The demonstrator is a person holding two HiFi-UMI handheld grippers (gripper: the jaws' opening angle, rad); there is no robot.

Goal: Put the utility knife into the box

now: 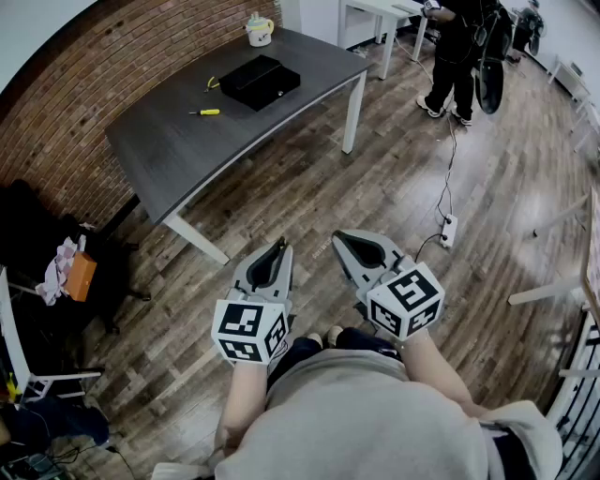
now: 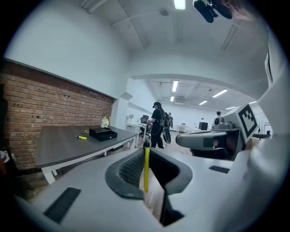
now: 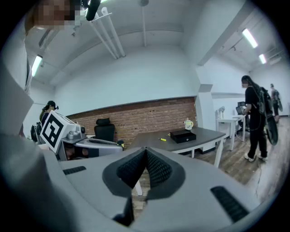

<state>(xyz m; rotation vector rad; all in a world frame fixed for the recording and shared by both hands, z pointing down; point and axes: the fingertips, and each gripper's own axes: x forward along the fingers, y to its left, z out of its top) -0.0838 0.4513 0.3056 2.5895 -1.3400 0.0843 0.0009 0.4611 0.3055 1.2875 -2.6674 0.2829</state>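
Two grippers [image 1: 281, 244] [image 1: 337, 236], one box [image 1: 260, 82], likely knife [image 1: 206, 112]

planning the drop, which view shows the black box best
Head view: it looks down onto the top of the black box on the dark table. Both gripper views show it far off, small and side-on.

Open-plan office.
A brick wall [image 1: 66, 103] is backing a grey desk [image 1: 178, 150]; white desks [image 1: 375, 7] are lining a plank floor [image 1: 403, 178].

Bright, even light from ceiling strips [image 2: 179, 4]; soft shadows, fisheye-bent edges, dark corners.
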